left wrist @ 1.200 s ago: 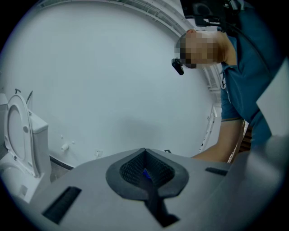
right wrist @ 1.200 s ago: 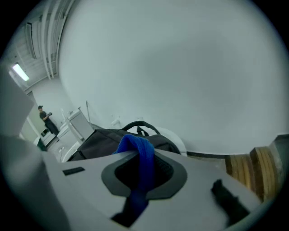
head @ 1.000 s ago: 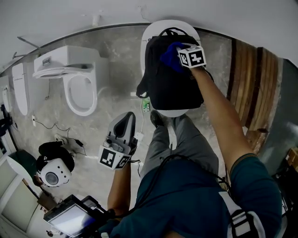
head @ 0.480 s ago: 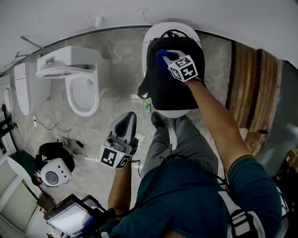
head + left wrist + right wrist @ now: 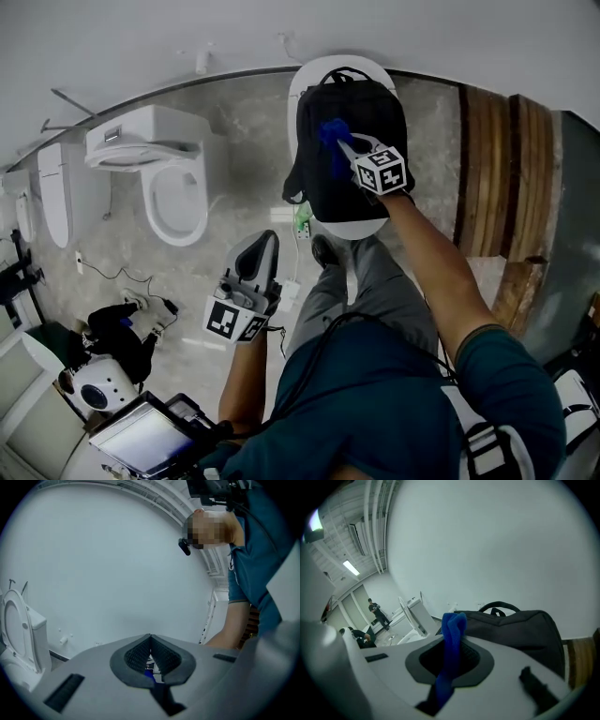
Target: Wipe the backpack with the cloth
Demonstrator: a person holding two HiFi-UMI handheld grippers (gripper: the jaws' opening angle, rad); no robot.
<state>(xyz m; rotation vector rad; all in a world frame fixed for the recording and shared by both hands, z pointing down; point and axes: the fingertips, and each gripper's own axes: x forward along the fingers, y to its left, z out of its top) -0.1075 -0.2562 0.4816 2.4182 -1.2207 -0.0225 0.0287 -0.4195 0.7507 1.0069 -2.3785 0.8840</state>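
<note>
Right gripper [image 5: 343,147]: I read its jaws clamped on the blue cloth [image 5: 332,132], which stands bunched between them in the right gripper view. In the head view the cloth sits against the upper part of the black backpack [image 5: 361,192]. That backpack lies on a white toilet [image 5: 350,228] by the wall. Left gripper [image 5: 260,246]: jaws together with nothing gripped, low over the grey floor [image 5: 234,141], well apart from the backpack. Second toilet [image 5: 173,192]: lid raised, further left.
</note>
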